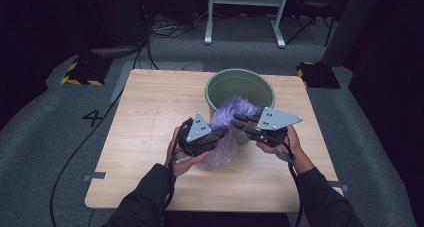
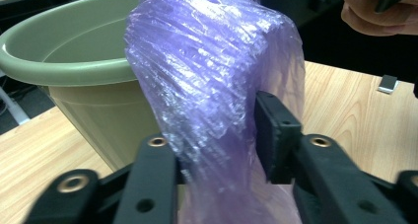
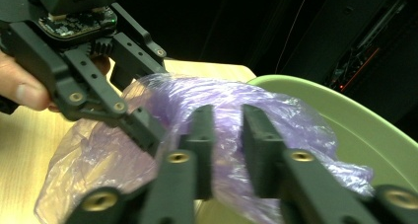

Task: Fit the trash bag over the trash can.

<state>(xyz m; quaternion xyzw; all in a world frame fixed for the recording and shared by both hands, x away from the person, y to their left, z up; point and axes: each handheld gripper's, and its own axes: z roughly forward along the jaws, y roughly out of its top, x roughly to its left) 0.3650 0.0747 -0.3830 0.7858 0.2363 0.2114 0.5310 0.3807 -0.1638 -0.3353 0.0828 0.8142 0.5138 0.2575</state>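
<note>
here, in the high view, we hold the purple bag (image 1: 227,124) between both grippers at the green bucket (image 1: 240,89) on the bench (image 1: 150,117), so it can be worked open. in the left gripper view, the left gripper (image 2: 222,150) is clamped on gathered film. in the right gripper view, the right gripper (image 3: 227,140) pinches a fold, its jaws close together.

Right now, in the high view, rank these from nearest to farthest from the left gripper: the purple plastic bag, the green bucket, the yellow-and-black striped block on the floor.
1. Purple plastic bag: between the jaws of the left gripper.
2. Green bucket: on the table, just beyond, up and right.
3. Yellow-and-black striped block: on the floor, past the table's far-left corner.
</note>
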